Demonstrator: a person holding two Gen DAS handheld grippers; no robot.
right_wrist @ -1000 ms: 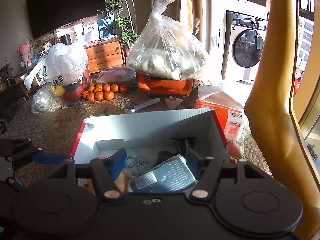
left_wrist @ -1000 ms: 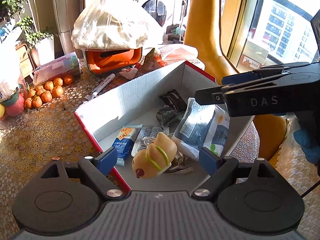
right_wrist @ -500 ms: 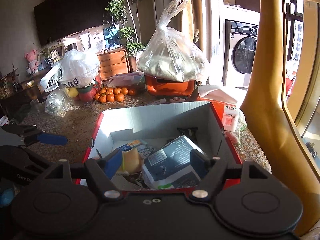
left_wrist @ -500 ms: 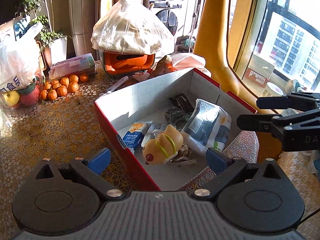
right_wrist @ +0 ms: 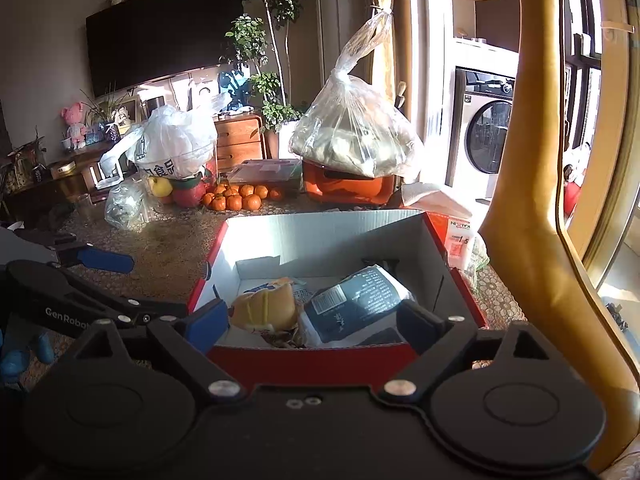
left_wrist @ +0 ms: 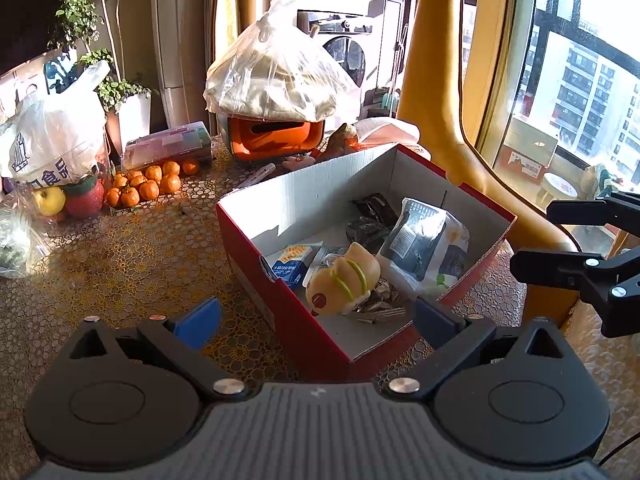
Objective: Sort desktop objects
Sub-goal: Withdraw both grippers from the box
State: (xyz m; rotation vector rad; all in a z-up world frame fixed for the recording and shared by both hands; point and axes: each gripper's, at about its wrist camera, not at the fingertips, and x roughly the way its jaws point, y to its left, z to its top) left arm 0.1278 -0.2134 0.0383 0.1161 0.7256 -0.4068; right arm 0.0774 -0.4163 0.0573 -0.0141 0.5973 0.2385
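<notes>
A red cardboard box point(left_wrist: 304, 320) with a white inside stands on the worktop point(left_wrist: 120, 264), near its window-side edge, and holds the sorted things: a tan plush toy point(left_wrist: 342, 280) with yellow-green stripes lying near the box's closest corner, a dark blue-and-white pouch point(left_wrist: 424, 244) just beside it, a small blue-and-orange packet point(left_wrist: 294, 262) against the red side wall, and black wrappers point(left_wrist: 370, 220) toward the far wall. The left claw point(left_wrist: 316, 320) hovers in front of the box, released, its jaws standing wide with nothing between the blue pads. The right claw point(right_wrist: 310, 326) faces the box's near wall, its jaws opening and gripping nothing (the red rim shows between the pads, untouched). Toward the worktop's far edge lie a heap of mandarins point(left_wrist: 148, 184), a tied clear bag point(left_wrist: 276, 80) atop an orange container point(left_wrist: 276, 138), and a white shopping bag point(left_wrist: 52, 140).
</notes>
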